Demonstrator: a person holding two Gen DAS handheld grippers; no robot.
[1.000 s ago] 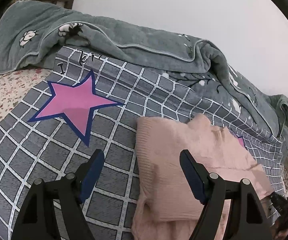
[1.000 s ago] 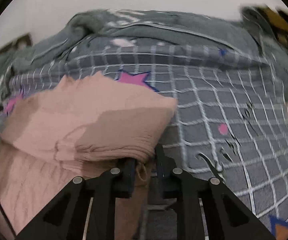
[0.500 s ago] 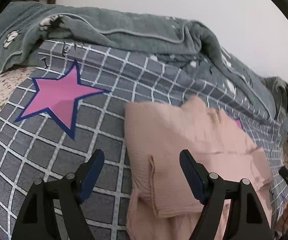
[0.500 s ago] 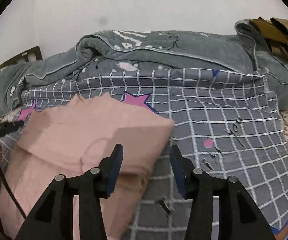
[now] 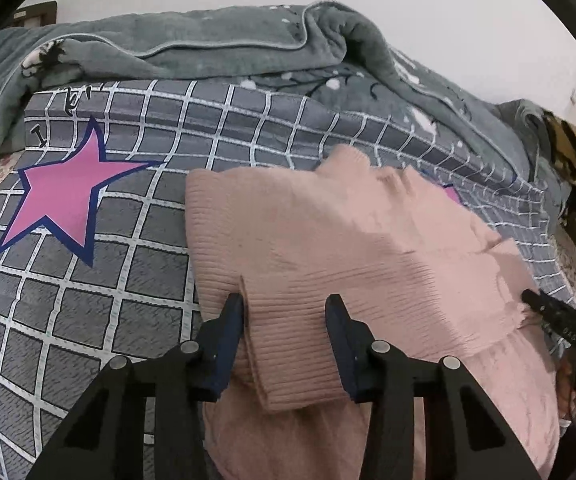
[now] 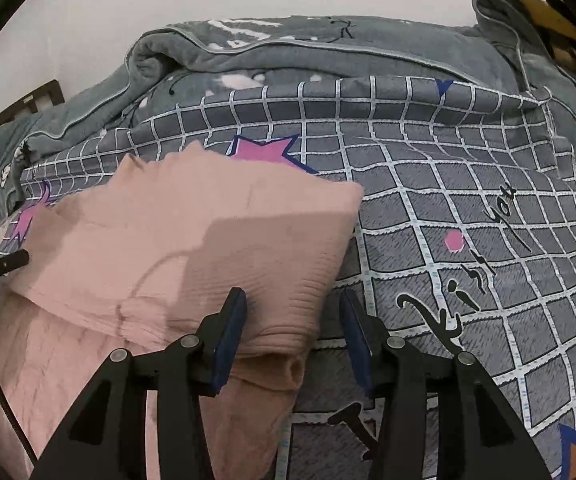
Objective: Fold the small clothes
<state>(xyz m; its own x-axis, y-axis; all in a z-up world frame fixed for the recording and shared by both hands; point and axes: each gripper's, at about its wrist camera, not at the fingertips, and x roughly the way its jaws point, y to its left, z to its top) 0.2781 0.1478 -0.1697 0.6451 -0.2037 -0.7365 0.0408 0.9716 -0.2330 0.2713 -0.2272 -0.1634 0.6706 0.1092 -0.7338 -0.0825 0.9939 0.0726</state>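
Sweater [image 5: 328,248]: pink, ribbed knit, lying on the bed; upper part folded down over the lower part, fold edge toward both cameras. Seen again in the right wrist view [image 6: 192,248].

Cover [image 5: 88,300]: grey with white grid, pink stars edged in blue, black lettering; spread under the sweater. Lettering and a pink dot lie right of the sweater in the right wrist view [image 6: 468,280].

Blanket [image 5: 208,48]: grey-green, piped edge, white flower print; bunched along the far side of the bed, against a pale wall.

Left gripper [image 5: 284,324]: jaws parted, nothing clamped; the folded ribbed edge sits between the two blue pads. Whether a pad touches the knit cannot be told.

Right gripper [image 6: 294,320]: jaws parted, nothing clamped; the sweater's right folded corner lies between its pads. Its tip also shows at the sweater's right edge in the left wrist view [image 5: 544,304].
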